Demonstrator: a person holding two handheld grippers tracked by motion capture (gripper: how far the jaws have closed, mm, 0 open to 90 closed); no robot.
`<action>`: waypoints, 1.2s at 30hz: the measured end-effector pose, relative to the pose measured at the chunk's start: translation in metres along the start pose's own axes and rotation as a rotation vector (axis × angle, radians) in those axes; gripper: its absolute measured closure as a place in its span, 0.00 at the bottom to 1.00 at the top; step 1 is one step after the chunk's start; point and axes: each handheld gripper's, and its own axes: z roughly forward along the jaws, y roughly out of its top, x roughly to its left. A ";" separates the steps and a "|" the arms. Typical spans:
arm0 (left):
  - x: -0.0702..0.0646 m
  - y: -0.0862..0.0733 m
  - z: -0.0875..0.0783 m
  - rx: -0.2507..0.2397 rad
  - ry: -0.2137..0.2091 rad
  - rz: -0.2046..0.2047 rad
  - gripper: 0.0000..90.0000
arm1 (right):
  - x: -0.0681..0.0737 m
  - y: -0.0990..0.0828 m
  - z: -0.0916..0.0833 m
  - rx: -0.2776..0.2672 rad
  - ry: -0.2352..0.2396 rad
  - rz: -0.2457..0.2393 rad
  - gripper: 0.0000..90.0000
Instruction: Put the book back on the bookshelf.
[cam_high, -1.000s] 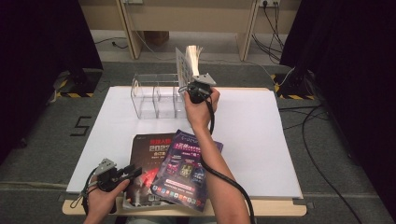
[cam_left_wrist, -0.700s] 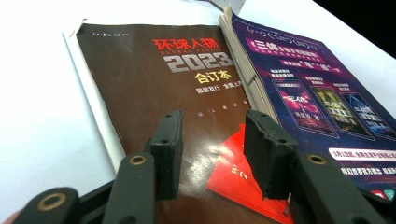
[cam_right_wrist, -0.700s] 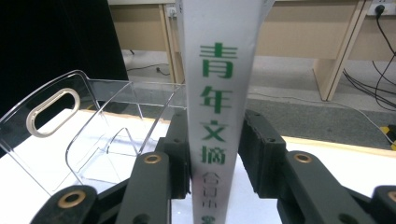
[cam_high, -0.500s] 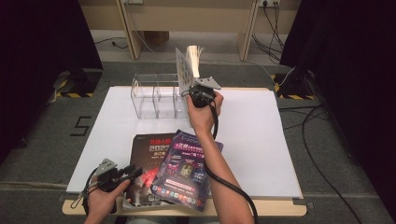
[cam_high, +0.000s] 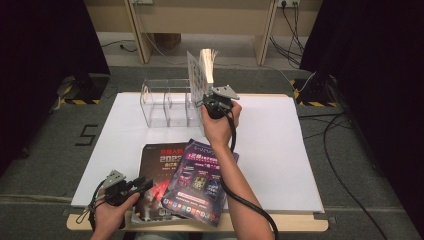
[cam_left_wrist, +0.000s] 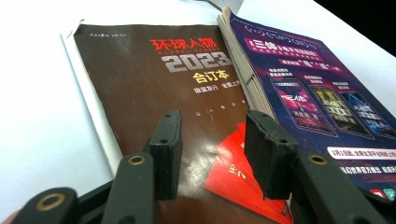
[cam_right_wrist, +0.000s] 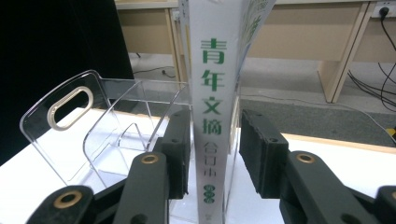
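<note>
As my right gripper (cam_right_wrist: 212, 154) has just been loosening its fingers around the stiff, white-spined bound magazine volume (cam_right_wrist: 212, 107), standing upright in the clear acrylic rack (cam_right_wrist: 93, 135) near the tabletop's far edge, it looks heavy and tippy. Better held low on its spine; my left gripper (cam_left_wrist: 212, 149) hovers unclenched and empty over the brown magazine (cam_left_wrist: 154, 88).

1. The brown magazine (cam_left_wrist: 154, 88) shows "环球人物", "2023" and "合订本" on its cover.
2. The white book spine (cam_right_wrist: 212, 93) reads "青年文摘".
3. The purple magazine (cam_left_wrist: 317, 93) shows "三体".
4. The floor (cam_high: 90, 135) bears a "5".

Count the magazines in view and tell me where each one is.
3. A white magazine stands upright in the clear rack. A brown magazine lies flat near the table's front edge, and a purple magazine partly overlaps it. More could be hidden underneath.
</note>
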 end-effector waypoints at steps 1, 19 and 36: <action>0.000 0.000 0.000 0.000 0.000 0.001 0.63 | 0.000 -0.001 -0.001 0.000 0.001 -0.003 0.71; -0.006 0.002 -0.001 -0.008 -0.023 -0.007 0.60 | -0.006 -0.012 -0.018 0.042 0.035 0.014 0.70; -0.021 0.004 0.003 0.016 -0.078 0.020 0.60 | -0.030 -0.036 -0.029 0.159 0.034 0.034 0.70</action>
